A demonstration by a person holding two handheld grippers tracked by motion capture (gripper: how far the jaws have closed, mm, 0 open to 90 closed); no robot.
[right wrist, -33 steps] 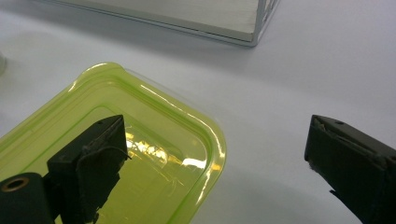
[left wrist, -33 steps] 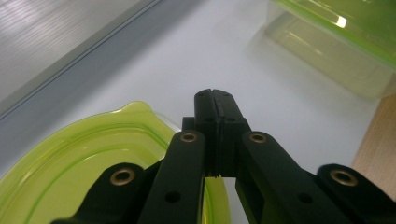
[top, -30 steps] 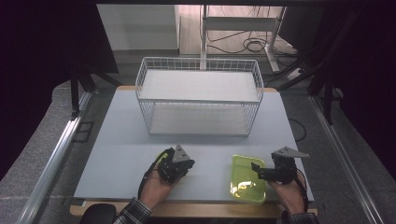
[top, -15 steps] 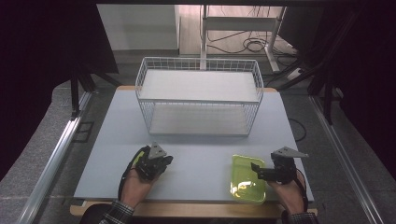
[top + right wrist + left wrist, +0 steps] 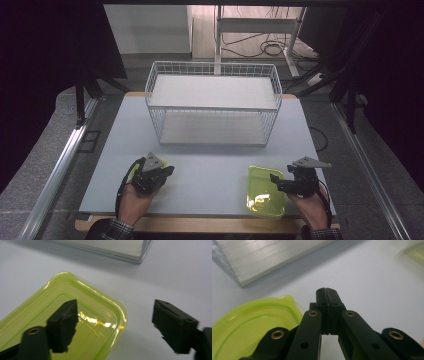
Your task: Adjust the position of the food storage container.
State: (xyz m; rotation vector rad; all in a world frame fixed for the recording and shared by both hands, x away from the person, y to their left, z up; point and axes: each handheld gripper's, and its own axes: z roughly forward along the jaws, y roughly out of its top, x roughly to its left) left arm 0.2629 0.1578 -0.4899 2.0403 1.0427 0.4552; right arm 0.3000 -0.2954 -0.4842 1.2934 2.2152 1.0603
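Fingers of the right gripper point(image 5: 278, 181) gape over the green lid point(image 5: 263, 191) at the bench's point(image 5: 210, 165) near edge; left gripper point(image 5: 161, 174) clenched, empty. Careless nipping might skid it off.

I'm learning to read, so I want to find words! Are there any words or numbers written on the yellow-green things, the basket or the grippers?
None to read here.
Green lid: plain, only shiny glare.
Second green lid: plain.
Wire basket: no tag or label.
Left gripper and right gripper: black jaws with screws, no lettering.
Table: bare, no markings.
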